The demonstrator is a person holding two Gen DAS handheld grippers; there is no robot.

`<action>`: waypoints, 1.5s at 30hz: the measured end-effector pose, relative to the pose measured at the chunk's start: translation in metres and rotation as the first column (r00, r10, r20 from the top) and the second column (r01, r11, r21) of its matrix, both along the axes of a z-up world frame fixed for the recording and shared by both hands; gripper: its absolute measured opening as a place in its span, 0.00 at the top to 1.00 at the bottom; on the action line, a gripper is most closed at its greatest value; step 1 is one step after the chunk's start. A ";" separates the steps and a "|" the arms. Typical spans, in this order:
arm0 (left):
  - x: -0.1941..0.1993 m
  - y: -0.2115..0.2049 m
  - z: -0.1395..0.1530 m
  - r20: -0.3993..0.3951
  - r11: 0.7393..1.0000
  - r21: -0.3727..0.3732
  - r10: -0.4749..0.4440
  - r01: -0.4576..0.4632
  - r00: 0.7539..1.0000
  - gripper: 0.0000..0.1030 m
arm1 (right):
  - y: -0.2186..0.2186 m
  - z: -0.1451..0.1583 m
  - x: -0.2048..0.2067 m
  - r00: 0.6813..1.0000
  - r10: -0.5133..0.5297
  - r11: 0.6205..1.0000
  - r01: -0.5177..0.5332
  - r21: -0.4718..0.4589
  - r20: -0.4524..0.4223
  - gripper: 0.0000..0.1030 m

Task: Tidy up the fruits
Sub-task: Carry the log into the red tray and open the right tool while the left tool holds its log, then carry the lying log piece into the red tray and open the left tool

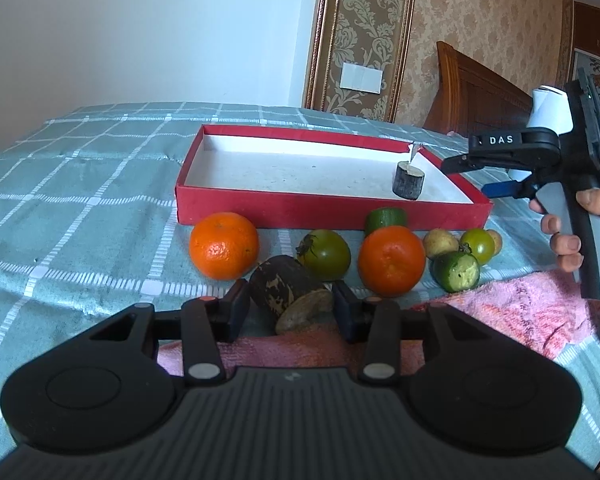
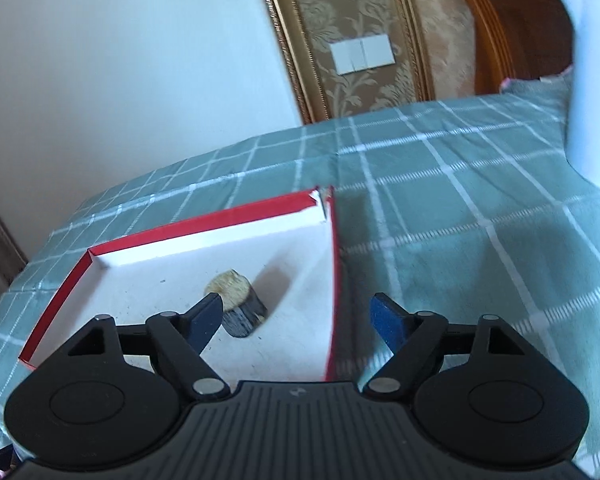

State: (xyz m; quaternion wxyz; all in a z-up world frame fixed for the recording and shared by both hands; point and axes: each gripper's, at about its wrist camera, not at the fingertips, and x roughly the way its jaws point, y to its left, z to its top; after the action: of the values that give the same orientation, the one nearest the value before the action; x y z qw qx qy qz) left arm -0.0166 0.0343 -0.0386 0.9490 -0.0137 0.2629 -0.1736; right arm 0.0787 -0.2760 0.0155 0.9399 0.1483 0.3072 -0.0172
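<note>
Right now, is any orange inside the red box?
No. Both oranges lie on the cloth in front of the red box, which holds only a dark chunk.

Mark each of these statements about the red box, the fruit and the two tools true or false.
1. The red box holds one dark cut piece. True.
2. The left tool is open with nothing in it. False: it is shut on a dark cut chunk.
3. Two oranges lie in front of the box, outside it. True.
4. The right tool grips the piece in the box. False: it is open, and the piece stands free.
5. The green tomato sits inside the box. False: it lies on the checked cloth between the oranges.
</note>
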 end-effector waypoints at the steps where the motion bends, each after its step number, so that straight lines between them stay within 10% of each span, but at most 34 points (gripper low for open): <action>1: -0.001 0.001 0.001 -0.002 1.000 -0.003 0.002 -0.002 1.000 0.60 | -0.001 0.000 -0.001 1.000 -0.011 1.000 0.011 -0.001 0.003 0.21; 20: 0.048 -0.012 0.060 0.118 0.999 0.034 -0.013 0.009 0.993 0.60 | -0.002 0.000 -0.005 0.999 -0.046 0.999 0.046 0.004 -0.002 0.19; 45: 0.189 -0.043 0.021 -0.128 0.987 0.161 0.044 -0.023 0.991 0.60 | 0.007 -0.003 0.000 0.999 -0.014 0.999 0.013 -0.030 -0.030 0.19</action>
State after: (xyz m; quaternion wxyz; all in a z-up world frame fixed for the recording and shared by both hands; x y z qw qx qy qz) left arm 0.1720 -0.0085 -0.0175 0.9305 0.0462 0.3374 -0.1349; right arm 0.0783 -0.2689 0.0122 0.9371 0.1362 0.3201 -0.0302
